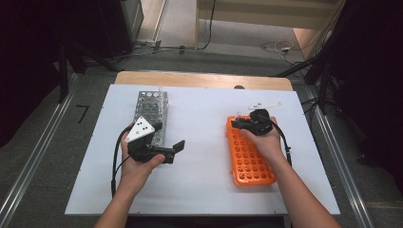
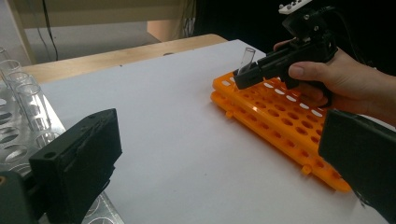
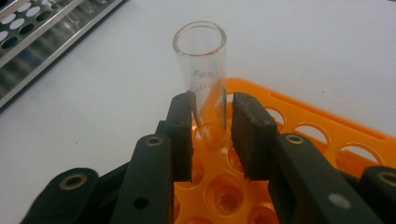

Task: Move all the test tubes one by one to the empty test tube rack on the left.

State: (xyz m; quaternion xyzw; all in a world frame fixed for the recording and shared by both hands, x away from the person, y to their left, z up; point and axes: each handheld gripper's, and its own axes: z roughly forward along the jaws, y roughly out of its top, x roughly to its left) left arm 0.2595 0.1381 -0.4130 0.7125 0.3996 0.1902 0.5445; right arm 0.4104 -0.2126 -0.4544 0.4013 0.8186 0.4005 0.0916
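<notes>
Right gripper view: glass test tube (image 3: 201, 79) stands tilted in a corner hole of orange rack (image 3: 322, 130), open mouth up, rounded bottom down in the hole. Right gripper (image 3: 212, 140) jaws sit either side of tube low down; left pad touches the glass, right pad v. close, can't tell if it presses. Jaws narrowed to about tube width, so closing round it, grip not confirmed.

High view: tube at far-left corner of orange rack (image 1: 249, 156), approx 1 o'clock from table centre; right gripper (image 1: 237, 123) at rack's 12 o'clock end, right hand (image 1: 263, 140) behind it. Rack lies on white table (image 1: 204, 180). Metal rack (image 1: 151, 111) at approx 10 o'clock, w/ clear tubes (image 2: 28, 98) in it per left gripper view. Left gripper (image 1: 177, 148) hovers just beside metal rack, at its 5 o'clock, jaws wide apart, nothing between them; left hand (image 1: 138, 166) holds it.
</notes>
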